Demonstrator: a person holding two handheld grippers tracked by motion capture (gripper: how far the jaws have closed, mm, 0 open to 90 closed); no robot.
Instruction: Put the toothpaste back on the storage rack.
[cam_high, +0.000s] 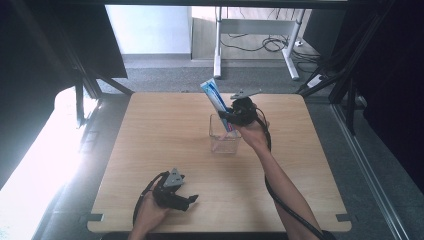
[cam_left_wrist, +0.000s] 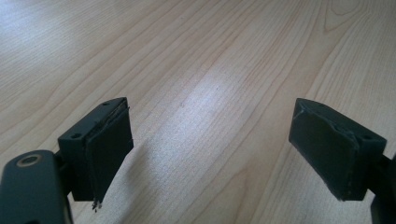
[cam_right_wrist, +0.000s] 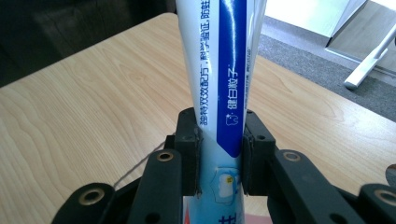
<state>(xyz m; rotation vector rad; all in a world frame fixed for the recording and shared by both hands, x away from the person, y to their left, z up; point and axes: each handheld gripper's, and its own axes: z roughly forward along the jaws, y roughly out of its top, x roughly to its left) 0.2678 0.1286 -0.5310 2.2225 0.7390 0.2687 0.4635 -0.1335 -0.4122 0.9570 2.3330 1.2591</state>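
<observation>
A white and blue toothpaste tube (cam_high: 214, 96) stands tilted over a clear square container (cam_high: 224, 136) at the middle of the wooden table (cam_high: 150, 125). My right gripper (cam_high: 231, 119) is shut on the tube just above the container's rim. In the right gripper view the tube (cam_right_wrist: 224, 84) rises between the two black pads (cam_right_wrist: 192, 158), which press on its sides. My left gripper (cam_high: 189, 201) rests low near the table's front edge, open, with bare wood between its pads (cam_left_wrist: 109, 149). Whether the tube's lower end is inside the container I cannot tell.
A desk frame with white legs (cam_high: 218, 55) and cables stands on the grey floor behind the table. Dark frame posts (cam_high: 345, 75) flank the table at both sides. Bare wood lies to the left of the container.
</observation>
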